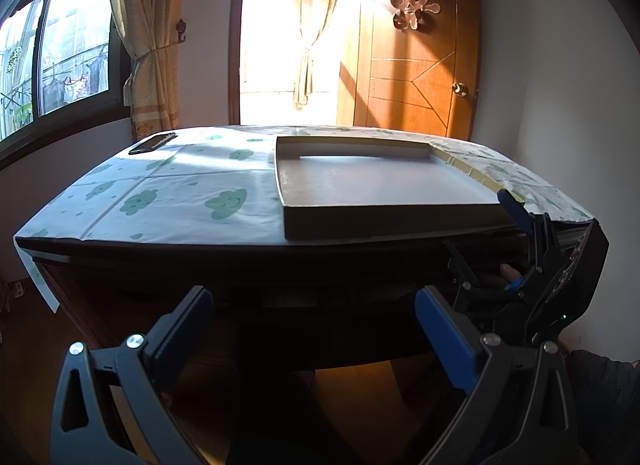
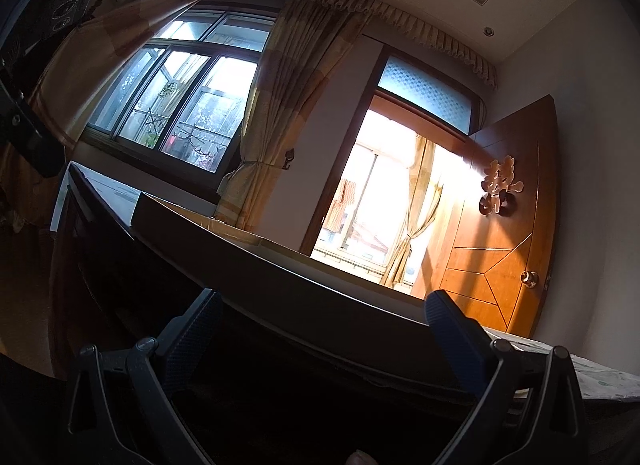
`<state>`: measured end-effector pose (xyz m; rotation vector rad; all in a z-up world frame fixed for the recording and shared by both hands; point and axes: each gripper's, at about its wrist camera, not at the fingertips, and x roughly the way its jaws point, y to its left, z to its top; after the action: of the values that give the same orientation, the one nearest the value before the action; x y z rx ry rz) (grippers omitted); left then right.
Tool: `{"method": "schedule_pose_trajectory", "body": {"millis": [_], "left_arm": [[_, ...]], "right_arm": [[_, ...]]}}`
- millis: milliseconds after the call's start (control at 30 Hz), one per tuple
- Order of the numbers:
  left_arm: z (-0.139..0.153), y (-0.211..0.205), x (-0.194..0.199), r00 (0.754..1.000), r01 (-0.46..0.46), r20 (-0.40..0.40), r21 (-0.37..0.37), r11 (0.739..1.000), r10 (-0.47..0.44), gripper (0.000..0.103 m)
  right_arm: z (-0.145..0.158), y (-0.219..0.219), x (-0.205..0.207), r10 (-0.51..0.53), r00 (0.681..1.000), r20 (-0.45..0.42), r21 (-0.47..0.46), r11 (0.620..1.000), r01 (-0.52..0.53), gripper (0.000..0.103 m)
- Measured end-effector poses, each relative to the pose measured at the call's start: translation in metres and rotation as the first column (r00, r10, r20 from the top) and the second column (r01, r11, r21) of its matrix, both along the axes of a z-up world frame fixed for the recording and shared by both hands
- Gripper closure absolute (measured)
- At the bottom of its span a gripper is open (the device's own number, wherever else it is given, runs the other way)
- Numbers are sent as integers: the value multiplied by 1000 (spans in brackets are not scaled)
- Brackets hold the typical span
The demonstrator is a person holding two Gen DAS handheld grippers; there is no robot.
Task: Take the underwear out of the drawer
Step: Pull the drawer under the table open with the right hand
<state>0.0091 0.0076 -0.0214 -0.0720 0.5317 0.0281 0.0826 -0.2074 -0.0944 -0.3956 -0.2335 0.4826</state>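
Both grippers wide open at the table front, nothing held yet.

Left gripper (image 1: 312,325) hangs before the dark table (image 1: 248,257) edge; right gripper (image 2: 320,329) is tucked just under it, spread too. No drawer or underwear visible — it all looks still to do. Beyond: shallow box (image 1: 384,181), phone (image 1: 152,143), door (image 1: 416,65).

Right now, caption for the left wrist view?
Open left tongs face the dark table front; shallow tray and phone on the tablecloth.
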Motion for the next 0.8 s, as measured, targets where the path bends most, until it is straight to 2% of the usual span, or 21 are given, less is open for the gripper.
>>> {"method": "schedule_pose_trajectory", "body": {"millis": [800], "left_arm": [[-2,0,-3,1000,-2,-9,-16,1000,2,0]], "right_arm": [[6,-5,-9,-17,997,-79,-31,999,14,1]]}}
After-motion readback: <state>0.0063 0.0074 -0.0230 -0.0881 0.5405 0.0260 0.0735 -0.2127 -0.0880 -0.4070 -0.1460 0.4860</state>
